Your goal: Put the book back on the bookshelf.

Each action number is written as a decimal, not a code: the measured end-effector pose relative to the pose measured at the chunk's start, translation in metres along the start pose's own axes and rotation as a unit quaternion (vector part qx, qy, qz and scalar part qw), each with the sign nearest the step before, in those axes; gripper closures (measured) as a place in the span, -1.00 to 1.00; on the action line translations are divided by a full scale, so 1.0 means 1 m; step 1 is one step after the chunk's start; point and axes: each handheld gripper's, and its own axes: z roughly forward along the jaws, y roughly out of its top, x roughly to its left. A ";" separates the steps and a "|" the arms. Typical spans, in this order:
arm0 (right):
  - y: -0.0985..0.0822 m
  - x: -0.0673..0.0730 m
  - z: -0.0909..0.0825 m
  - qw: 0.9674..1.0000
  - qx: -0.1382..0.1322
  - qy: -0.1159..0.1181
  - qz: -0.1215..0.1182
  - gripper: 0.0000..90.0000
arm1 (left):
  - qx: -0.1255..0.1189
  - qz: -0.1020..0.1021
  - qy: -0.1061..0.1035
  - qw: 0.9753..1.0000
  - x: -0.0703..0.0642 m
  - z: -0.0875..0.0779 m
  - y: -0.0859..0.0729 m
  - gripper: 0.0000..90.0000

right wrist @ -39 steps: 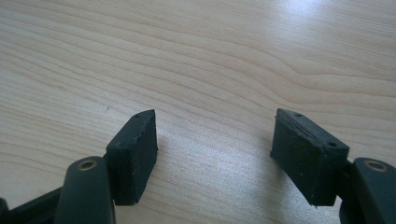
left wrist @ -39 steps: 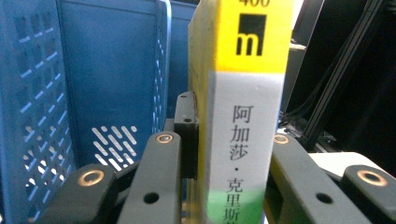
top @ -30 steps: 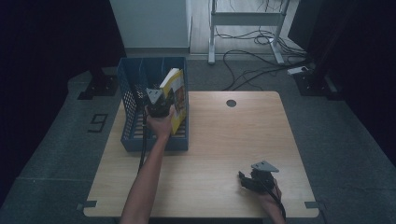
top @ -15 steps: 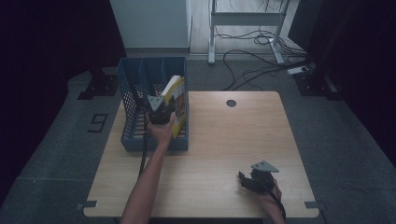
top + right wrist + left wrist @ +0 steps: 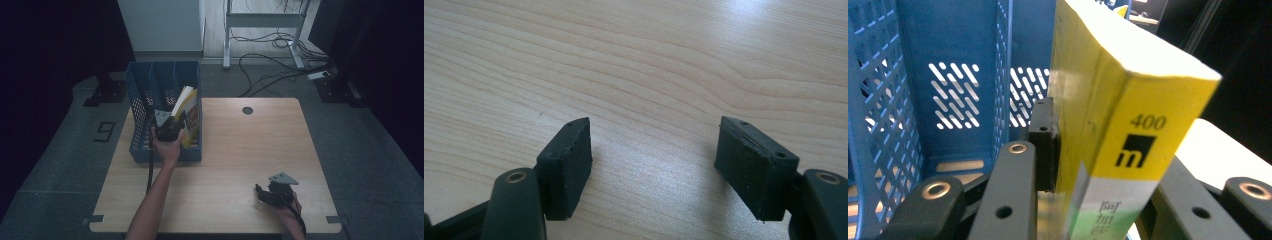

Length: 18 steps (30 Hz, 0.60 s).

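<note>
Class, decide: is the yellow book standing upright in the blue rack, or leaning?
Leaning. In the high view the yellow book tilts within the blue rack.

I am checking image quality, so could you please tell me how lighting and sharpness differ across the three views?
High view: dim, dark surroundings, light wooden table evenly lit. Left gripper view: thick yellow book close, its edges blurred. Right gripper view: bright glare at upper right.

"400" and an "m" logo on the yellow book (image 5: 1128, 120) spine.
</note>
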 end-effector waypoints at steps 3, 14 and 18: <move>0.000 0.000 0.000 1.000 0.000 0.000 0.000 -0.33 | 0.004 0.001 -0.006 1.000 0.000 -0.001 0.001 0.58; 0.000 0.000 0.000 1.000 0.000 0.000 0.000 -0.33 | 0.008 -0.001 -0.017 1.000 0.004 -0.004 0.008 0.46; 0.000 0.000 0.000 1.000 0.000 -0.001 -0.001 -0.33 | 0.011 0.002 -0.023 1.000 0.006 -0.006 0.018 0.40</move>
